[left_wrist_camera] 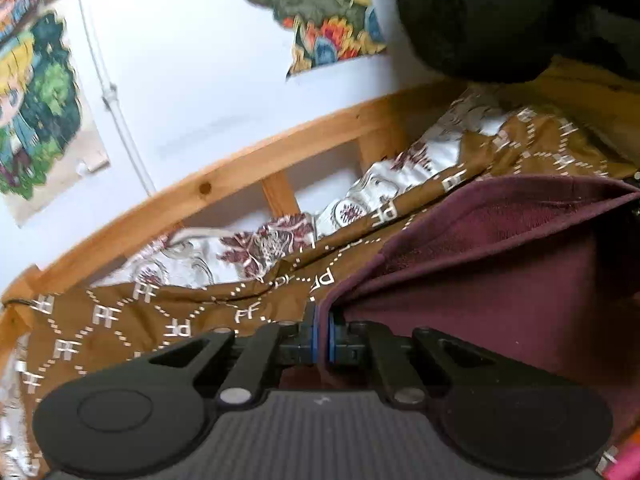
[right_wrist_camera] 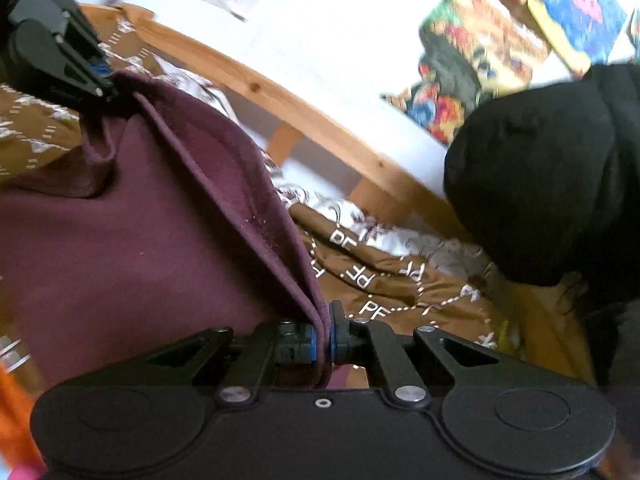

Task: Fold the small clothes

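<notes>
A maroon garment (left_wrist_camera: 500, 264) hangs stretched between both grippers above a brown patterned bedspread (left_wrist_camera: 132, 320). My left gripper (left_wrist_camera: 323, 332) is shut on one corner of its hemmed edge, the cloth pinched between the blue pads. My right gripper (right_wrist_camera: 325, 336) is shut on the other corner of the maroon garment (right_wrist_camera: 132, 240), whose folded hem runs up and to the left. There the left gripper (right_wrist_camera: 105, 74) shows again in the right wrist view, clamped on the far corner.
A wooden bed rail (left_wrist_camera: 224, 176) runs behind the bedspread against a white wall with colourful posters (left_wrist_camera: 36, 112). A large black plush shape (right_wrist_camera: 532, 172) sits at the right. White floral sheet (left_wrist_camera: 360, 196) lies along the rail. Something orange (right_wrist_camera: 16, 412) shows at lower left.
</notes>
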### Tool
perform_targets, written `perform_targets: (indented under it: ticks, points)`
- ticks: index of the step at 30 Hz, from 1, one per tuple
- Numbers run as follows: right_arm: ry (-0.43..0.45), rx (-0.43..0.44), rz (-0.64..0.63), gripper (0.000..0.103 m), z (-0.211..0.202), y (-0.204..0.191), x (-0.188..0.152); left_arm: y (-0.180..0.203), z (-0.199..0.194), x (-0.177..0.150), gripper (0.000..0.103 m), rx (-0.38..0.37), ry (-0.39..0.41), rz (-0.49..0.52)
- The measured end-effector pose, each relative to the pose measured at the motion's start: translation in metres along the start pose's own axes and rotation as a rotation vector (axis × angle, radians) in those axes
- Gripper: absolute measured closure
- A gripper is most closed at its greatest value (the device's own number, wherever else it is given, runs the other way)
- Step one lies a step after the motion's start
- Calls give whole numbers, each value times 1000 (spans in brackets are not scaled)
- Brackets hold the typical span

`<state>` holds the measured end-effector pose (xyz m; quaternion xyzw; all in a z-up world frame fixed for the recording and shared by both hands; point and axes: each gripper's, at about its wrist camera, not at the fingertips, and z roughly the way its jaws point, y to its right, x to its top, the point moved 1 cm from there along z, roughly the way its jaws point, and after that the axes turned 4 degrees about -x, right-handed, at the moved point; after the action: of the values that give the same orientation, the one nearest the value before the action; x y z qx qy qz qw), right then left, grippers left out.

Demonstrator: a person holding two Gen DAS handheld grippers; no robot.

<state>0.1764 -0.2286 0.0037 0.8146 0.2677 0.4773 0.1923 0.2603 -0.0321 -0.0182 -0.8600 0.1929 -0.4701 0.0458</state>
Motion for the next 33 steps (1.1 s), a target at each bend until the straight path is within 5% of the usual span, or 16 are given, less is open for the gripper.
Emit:
perform_targets:
  ticks: [12,15,16,17,19,23,25,27,33]
  points:
    - [-34,45,76,97,98,-16,-24,-40,86,-26,91,-178,-120,-318]
    - [-54,58,102,97,106,-15,-27,-52,84,-29,50,-207,-115,-386]
    - [-60,63,117,95,107,-14,-29,-57,80,-30,21,-205,-93,-410]
    - [-67,69,137,91,109,-12,-31,-60,74,-30,10,-200,-65,-432]
    - [-82,79,184,73,111,-8,-36,-64,64,-29,10,-201,-20,-450]
    - [-114,106,297,53,111,3,-46,-67,45,-31,3,-180,7,-417]
    - [-103,122,369,24,103,11,-48,-61,32,-38,1,-174,19,-373]
    - [-79,141,438,10,91,20,-49,-50,20,-47,1,-196,-10,-310]
    - [-47,178,446,1,56,19,-54,8,0,-62,5,-198,-46,40]
